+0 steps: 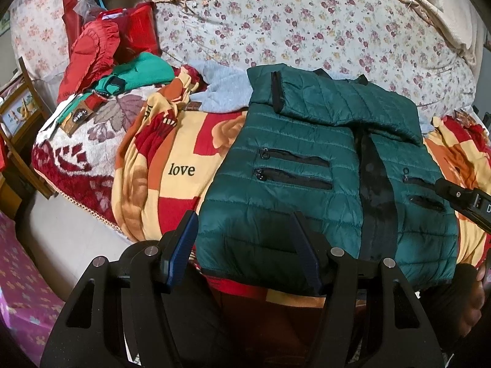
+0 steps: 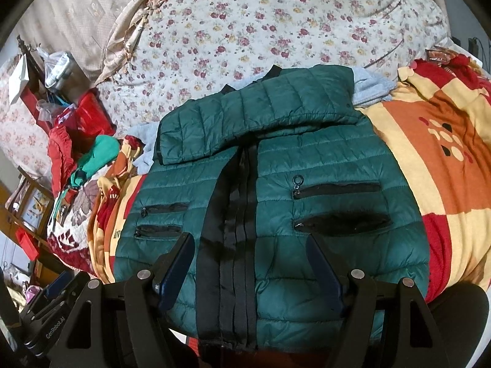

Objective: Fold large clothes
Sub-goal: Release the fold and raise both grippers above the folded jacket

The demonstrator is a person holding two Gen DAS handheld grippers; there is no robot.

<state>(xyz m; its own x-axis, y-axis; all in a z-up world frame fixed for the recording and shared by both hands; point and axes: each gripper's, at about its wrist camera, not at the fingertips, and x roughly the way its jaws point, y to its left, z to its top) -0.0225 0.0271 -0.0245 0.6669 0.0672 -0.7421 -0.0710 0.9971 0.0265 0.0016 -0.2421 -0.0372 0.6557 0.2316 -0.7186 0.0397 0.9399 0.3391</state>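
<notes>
Jacket point(image 1: 307, 178), green and quilted, lay front-up on the blanket point(image 1: 172, 153) at the bed's near edge, its hem hanging slightly over that edge. Both sleeves point(image 2: 251, 113) were folded across the chest, hiding the collar and shoulders. A grey garment point(image 1: 227, 89) behind it was mostly covered; only its ends showed on either side. The black zipper band point(image 2: 227, 245) ran down the middle, and four pocket zippers showed, the lower right one gaping.

The left gripper point(image 1: 244, 230) hovered over the jacket's left hem corner, jaws apart with nothing between the pads; whether the right pad touched the fabric could not be told. The right gripper point(image 2: 250, 251) hung above the hem by the zipper band, jaws wide and holding nothing. In the left view it was cut off at the frame's edge.

Red and green clothes point(image 1: 104, 64) crowded the bed's far left corner. The floral quilt point(image 2: 260, 30) rose behind the jacket. Open blanket lay to the right of the jacket.
</notes>
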